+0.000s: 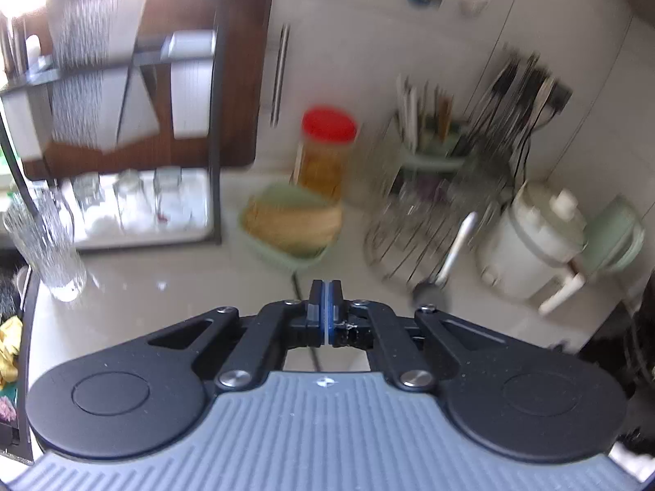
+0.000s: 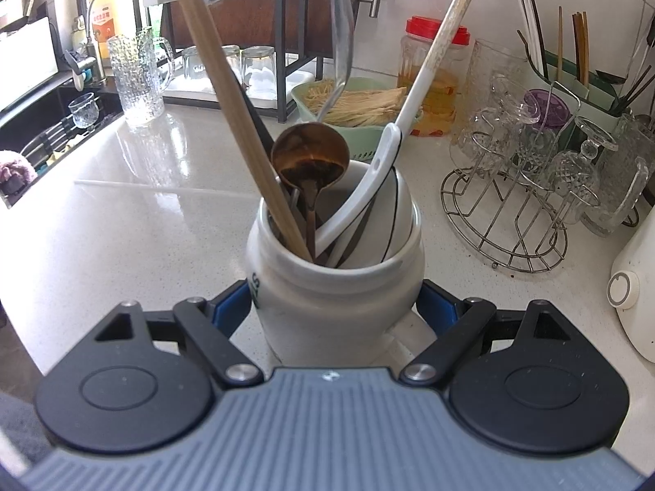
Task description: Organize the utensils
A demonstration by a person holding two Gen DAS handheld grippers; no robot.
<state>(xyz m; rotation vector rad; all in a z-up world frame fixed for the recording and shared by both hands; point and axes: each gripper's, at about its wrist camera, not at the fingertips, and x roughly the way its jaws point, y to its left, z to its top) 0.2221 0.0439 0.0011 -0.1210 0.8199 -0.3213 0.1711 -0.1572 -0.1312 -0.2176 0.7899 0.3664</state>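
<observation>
Left wrist view: blurred throughout.
Your left gripper (image 1: pixel 325 286): jaws pressed together at lower centre; a thin dark stick seems to run between them, too blurred to name.
Ahead on the counter (image 1: pixel 172 307): green basket (image 1: pixel 291 227) at centre, red-lidded jar (image 1: pixel 325 151) behind it, wire glass rack (image 1: pixel 425 229) to the right.
Right wrist view: sharp.
Your right gripper (image 2: pixel 335 307): jaws clamp the white ceramic crock (image 2: pixel 333 282) at lower centre, one blue pad on each side.
Utensils: wooden chopsticks (image 2: pixel 229 94), brown spoon (image 2: pixel 310 155) and white ladle (image 2: pixel 413 94) stand in the crock.
Upper right: green chopstick caddy (image 2: pixel 589 94).
</observation>
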